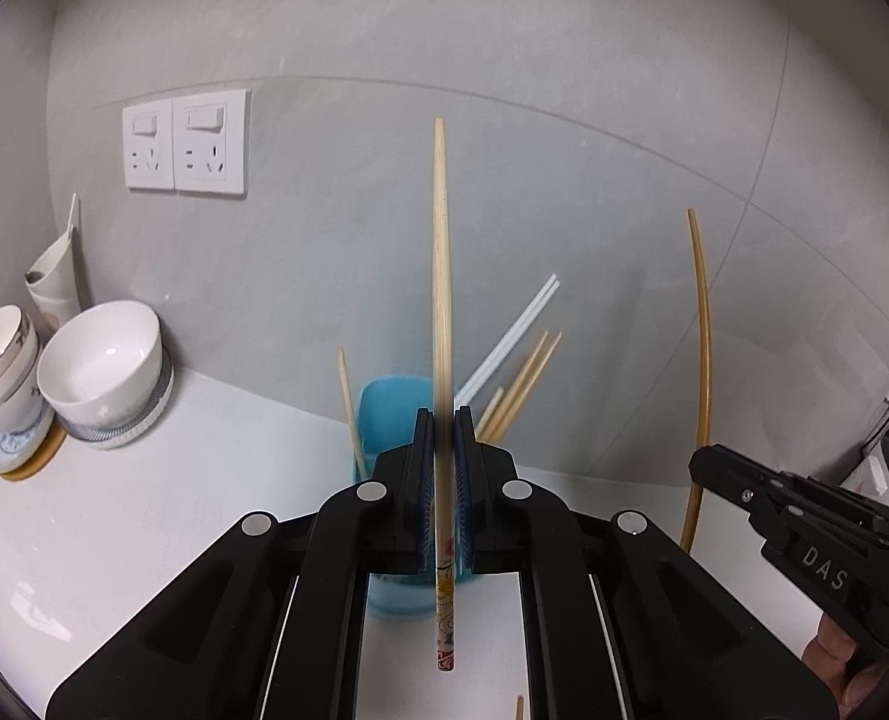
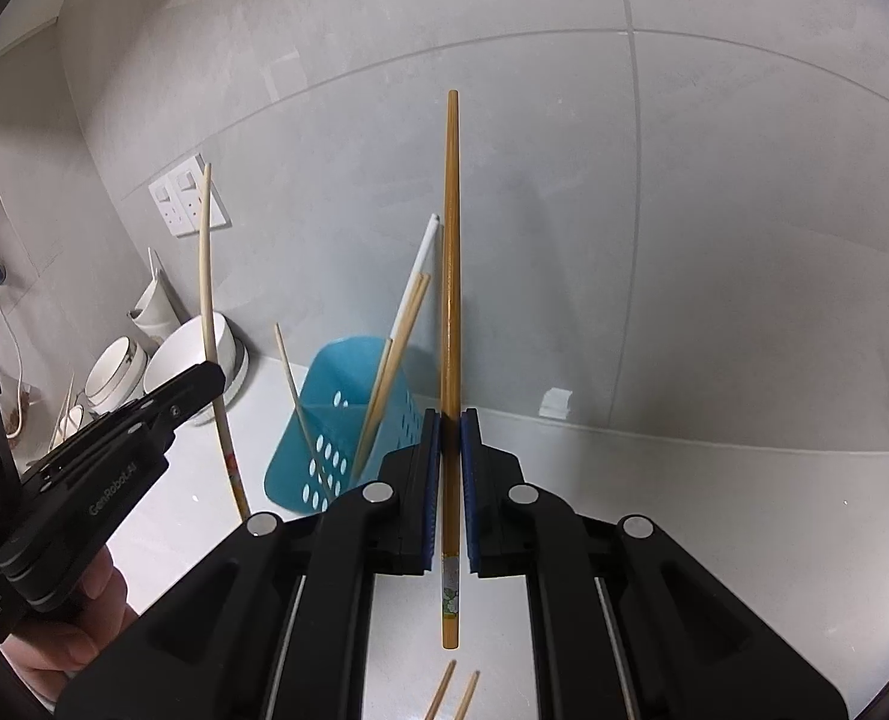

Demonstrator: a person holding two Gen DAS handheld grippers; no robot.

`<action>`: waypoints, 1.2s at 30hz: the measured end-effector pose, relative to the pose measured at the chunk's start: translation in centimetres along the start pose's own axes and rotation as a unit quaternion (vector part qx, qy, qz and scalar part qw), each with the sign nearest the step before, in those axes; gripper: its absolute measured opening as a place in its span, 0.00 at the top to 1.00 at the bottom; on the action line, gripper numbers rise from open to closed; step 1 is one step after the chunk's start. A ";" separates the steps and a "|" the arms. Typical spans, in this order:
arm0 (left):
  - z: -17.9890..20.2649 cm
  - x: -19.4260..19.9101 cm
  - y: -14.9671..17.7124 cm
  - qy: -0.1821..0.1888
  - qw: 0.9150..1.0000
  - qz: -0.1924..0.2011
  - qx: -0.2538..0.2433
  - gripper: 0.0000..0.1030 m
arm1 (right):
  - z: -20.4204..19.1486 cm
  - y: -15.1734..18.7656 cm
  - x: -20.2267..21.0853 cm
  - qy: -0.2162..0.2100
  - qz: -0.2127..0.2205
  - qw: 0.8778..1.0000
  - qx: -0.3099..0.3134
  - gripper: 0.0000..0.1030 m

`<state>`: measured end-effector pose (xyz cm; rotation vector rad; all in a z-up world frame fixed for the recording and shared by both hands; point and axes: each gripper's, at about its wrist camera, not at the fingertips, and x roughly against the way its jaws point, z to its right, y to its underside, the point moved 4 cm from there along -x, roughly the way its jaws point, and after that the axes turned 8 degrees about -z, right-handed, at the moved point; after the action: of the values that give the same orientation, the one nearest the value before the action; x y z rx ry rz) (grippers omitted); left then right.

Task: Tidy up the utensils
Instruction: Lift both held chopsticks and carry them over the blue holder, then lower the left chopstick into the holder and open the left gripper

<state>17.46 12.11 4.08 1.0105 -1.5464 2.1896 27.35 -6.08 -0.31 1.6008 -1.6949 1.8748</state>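
Wooden chopsticks held upright, one per gripper.
L gripper (image 1: 442,420) jaws clamp pale chopstick (image 1: 440,276); R gripper (image 2: 451,420) jaws clamp amber chopstick (image 2: 451,276), blue holder (image 2: 348,420) behind.

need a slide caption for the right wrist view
Right claw shut on a brown chopstick, held upright before the blue utensil holder on the white counter.

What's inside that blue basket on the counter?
The blue basket holds several wooden chopsticks and white ones, leaning out the top. A divider splits it. Its bottom is hidden by the walls and the grippers.
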 end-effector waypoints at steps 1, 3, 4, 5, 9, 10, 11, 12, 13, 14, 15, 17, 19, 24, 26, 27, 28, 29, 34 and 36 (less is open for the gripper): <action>0.0 -0.1 -0.3 0.003 1.000 0.005 0.000 0.94 | 0.0 -0.2 -0.1 -0.002 0.003 1.000 -0.001 0.94; 0.1 -0.2 -0.8 0.008 1.000 0.020 -0.004 0.94 | -0.1 -0.6 -0.3 -0.003 0.007 1.000 -0.001 0.94; 0.2 -0.4 -1.0 0.008 1.000 0.026 -0.006 0.94 | -0.2 -0.8 -0.4 -0.005 0.009 1.000 -0.002 0.94; 0.2 -0.5 -1.1 0.006 0.999 0.032 -0.006 0.94 | -0.2 -0.9 -0.5 -0.006 0.011 1.000 -0.004 0.94; 0.4 -0.8 -1.4 0.006 0.998 0.063 -0.012 0.94 | -0.4 -1.2 -1.0 -0.013 0.017 1.000 -0.007 0.94; 0.4 -0.9 -1.5 0.008 0.998 0.068 -0.015 0.94 | -0.4 -1.2 -1.2 -0.012 0.017 1.000 -0.007 0.94; 0.4 -1.1 -1.6 0.010 0.997 0.072 -0.016 0.94 | -0.4 -1.2 -1.3 -0.013 0.017 1.000 -0.007 0.94; 0.4 -1.2 -1.6 0.012 0.997 0.078 -0.015 0.94 | -0.4 -1.1 -1.4 -0.013 0.016 1.000 -0.007 0.94; 0.4 -1.3 -1.6 0.012 0.996 0.084 -0.015 0.94 | -0.4 -1.1 -1.5 -0.013 0.016 1.000 -0.008 0.94; 0.4 -1.5 -1.6 0.013 0.996 0.086 -0.015 0.94 | -0.4 -1.1 -1.7 -0.013 0.015 1.000 -0.008 0.94; 0.3 -1.8 -1.5 0.012 0.996 0.088 -0.014 0.94 | -0.3 -1.0 -1.8 -0.013 0.014 1.000 -0.009 0.94; 0.1 -2.3 -1.4 0.009 0.996 0.087 -0.013 0.94 | -0.3 -0.9 -1.9 -0.013 0.013 1.000 -0.010 0.94; -0.1 -2.8 -1.1 0.004 0.996 0.085 -0.013 0.94 | -0.3 -0.8 -2.0 -0.013 0.011 1.000 -0.010 0.94; -0.3 -4.2 -0.1 -0.003 0.998 0.067 -0.019 0.94 | -0.2 -0.7 -2.6 -0.009 0.005 1.000 -0.011 0.94; -0.4 -4.6 0.3 -0.003 0.998 0.060 -0.019 0.94 | -0.1 -0.5 -2.8 -0.008 0.002 1.000 -0.013 0.94; -0.4 -4.8 0.5 -0.005 0.998 0.056 -0.021 0.94 | -0.1 -0.5 -2.8 -0.008 0.001 1.000 -0.013 0.94; -0.4 -5.1 0.6 -0.006 0.998 0.052 -0.023 0.94 | -0.2 -0.4 -2.9 -0.007 0.001 1.000 -0.012 0.94; -0.4 -5.2 0.8 -0.007 0.999 0.049 -0.023 0.94 | -0.2 -0.3 -3.0 -0.006 0.000 1.000 -0.011 0.94; -0.4 -5.9 1.6 -0.015 0.999 0.024 -0.024 0.93 | -0.2 0.0 -3.2 -0.006 -0.006 1.000 -0.011 0.94; -0.4 -5.9 1.8 -0.017 0.999 0.020 -0.027 0.93 | -0.2 0.1 -3.3 -0.006 -0.008 1.000 -0.009 0.94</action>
<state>20.49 12.73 -1.30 1.0151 -1.6454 2.1553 28.52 -4.25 -2.81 1.6163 -1.6943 1.8412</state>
